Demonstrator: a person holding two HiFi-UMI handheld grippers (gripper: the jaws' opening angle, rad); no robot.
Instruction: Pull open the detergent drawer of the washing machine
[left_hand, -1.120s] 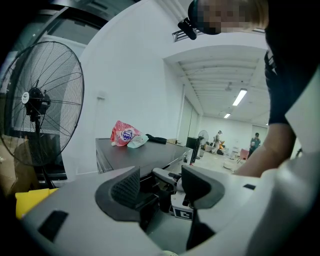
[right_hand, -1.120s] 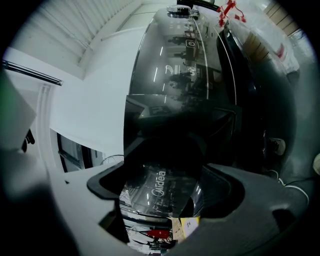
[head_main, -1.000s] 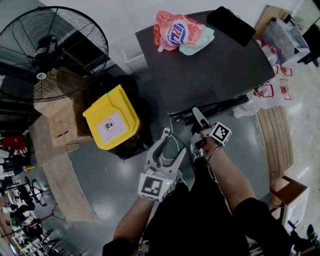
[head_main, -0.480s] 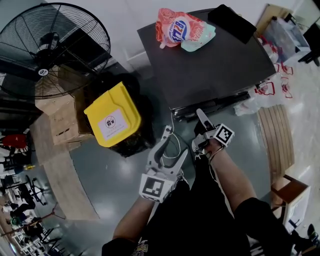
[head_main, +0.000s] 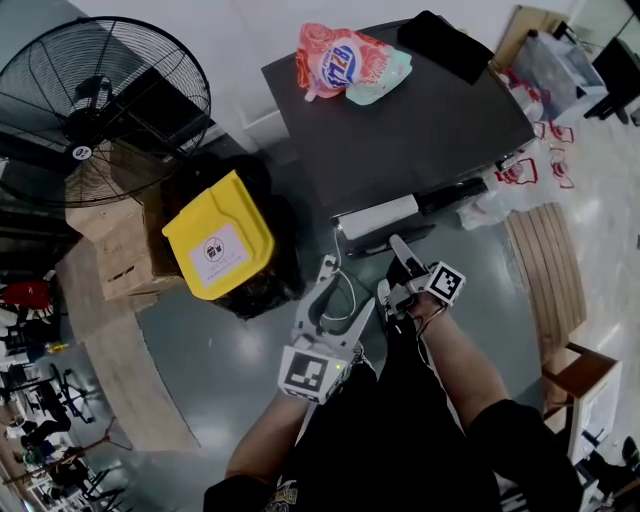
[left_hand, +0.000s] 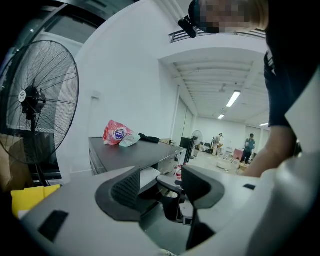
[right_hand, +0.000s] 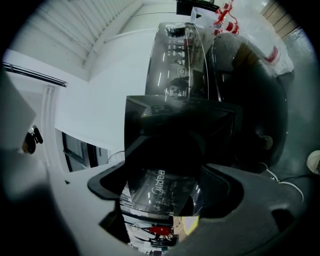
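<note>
The washing machine (head_main: 420, 120) has a dark top and stands just ahead of me. Its detergent drawer (head_main: 378, 216) sticks out of the front, showing a white inner strip behind a dark glossy front panel (right_hand: 172, 150). My right gripper (head_main: 393, 262) is shut on that front panel, one jaw on each side of it (right_hand: 165, 195). My left gripper (head_main: 345, 290) hangs open beside it, lower left of the drawer, with nothing between its jaws (left_hand: 160, 187). In the left gripper view the drawer's white part (left_hand: 149, 176) shows under the machine's top (left_hand: 130, 155).
A pink detergent bag (head_main: 345, 62) and a black cloth (head_main: 445, 45) lie on the machine's top. A yellow-lidded bin (head_main: 218, 248), cardboard boxes (head_main: 120, 240) and a big floor fan (head_main: 95, 95) stand to the left. A wooden pallet (head_main: 545, 270) lies to the right.
The drawer has slid out of the machine and its white inside now shows. My right gripper has drawn back toward me with the front panel in it. The left gripper has barely moved.
</note>
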